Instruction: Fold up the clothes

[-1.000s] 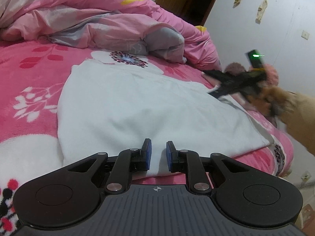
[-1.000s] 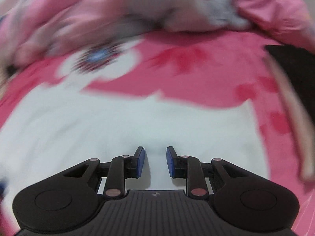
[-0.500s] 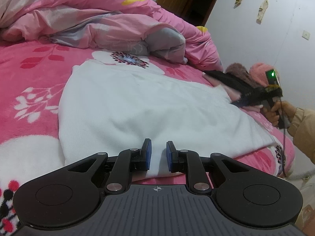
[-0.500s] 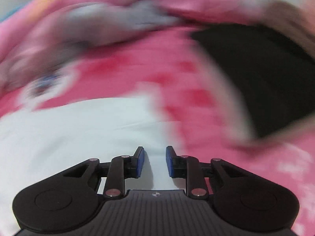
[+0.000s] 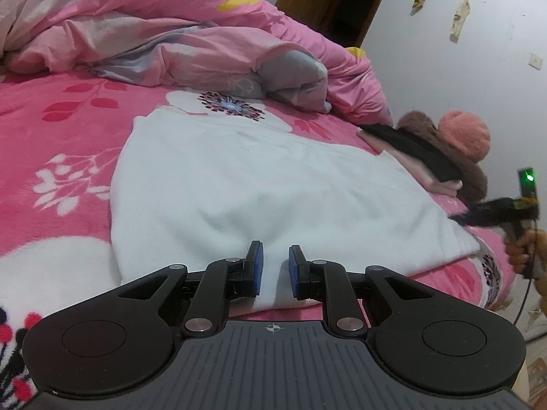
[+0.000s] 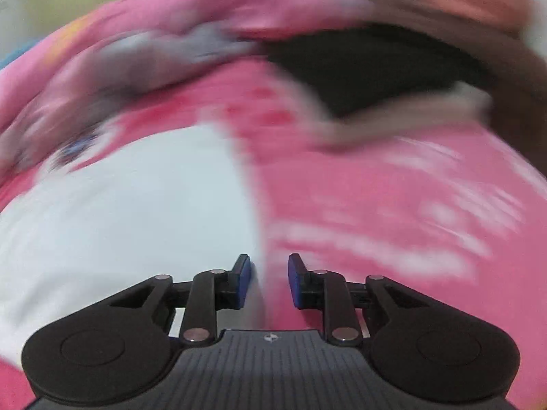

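Note:
A white garment (image 5: 256, 177) lies spread flat on the pink bed; in the right wrist view the garment (image 6: 119, 212) is blurred. My left gripper (image 5: 275, 270) sits at its near hem, with its blue pads narrowly apart and a ridge of white cloth pinched between them. My right gripper (image 5: 456, 218), held by a hand (image 5: 523, 249), hovers at the garment's near right corner. In its own view the right gripper (image 6: 269, 280) is slightly open with nothing between the pads, over the garment's right edge.
A rumpled pink and grey quilt (image 5: 171, 34) is heaped along the far side of the bed. A stack of folded black and pale clothes (image 5: 413, 150) with a brown and pink furry item (image 5: 461, 133) sits at the right edge. The wall (image 5: 444, 68) stands beyond.
The right gripper has swung from over the garment's far right side down to its near right corner. The left gripper and the garment have stayed put.

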Tool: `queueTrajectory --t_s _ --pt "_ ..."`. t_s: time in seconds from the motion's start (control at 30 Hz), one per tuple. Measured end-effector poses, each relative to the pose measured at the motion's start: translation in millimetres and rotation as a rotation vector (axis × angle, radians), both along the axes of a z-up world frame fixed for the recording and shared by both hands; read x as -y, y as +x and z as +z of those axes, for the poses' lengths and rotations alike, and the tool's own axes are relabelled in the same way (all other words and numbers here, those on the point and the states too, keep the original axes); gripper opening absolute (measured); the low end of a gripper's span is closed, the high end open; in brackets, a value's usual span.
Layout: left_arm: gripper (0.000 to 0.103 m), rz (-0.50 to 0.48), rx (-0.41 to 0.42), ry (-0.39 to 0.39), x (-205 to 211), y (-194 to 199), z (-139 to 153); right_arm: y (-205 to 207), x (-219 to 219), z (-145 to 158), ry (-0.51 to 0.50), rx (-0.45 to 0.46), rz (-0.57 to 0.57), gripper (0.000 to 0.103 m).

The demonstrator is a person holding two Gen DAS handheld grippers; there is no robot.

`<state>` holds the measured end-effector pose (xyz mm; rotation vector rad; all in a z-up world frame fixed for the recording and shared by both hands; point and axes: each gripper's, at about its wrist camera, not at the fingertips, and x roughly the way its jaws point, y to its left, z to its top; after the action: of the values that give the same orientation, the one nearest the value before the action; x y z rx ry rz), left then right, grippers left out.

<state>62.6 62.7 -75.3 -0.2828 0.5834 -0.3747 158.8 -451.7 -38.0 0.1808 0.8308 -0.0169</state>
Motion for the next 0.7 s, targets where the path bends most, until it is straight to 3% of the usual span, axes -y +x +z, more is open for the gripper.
queueTrajectory --t_s 0.07,0.3,0.4,0.57,0.7 --pt "0.017 0.001 0.002 0.005 1 0 0 -15 6 13 -0.025 0.023 -0.044 0.025" --pt "0.017 0.013 0.001 0.028 2 0 2 -24 -99 18 -0.002 0.052 0.357 0.025" --pt "0.017 0.014 0.001 0.025 1 0 2 -36 -83 2 -0.013 -0.005 0.35 0.023" --pt "0.017 0.011 -0.002 0.02 0 1 2 -70 -67 26 -0.058 -0.068 0.288 0.025" --pt "0.017 0.015 0.0 0.04 2 -1 4 -54 -111 41 -0.023 0.026 0.394 0.026"
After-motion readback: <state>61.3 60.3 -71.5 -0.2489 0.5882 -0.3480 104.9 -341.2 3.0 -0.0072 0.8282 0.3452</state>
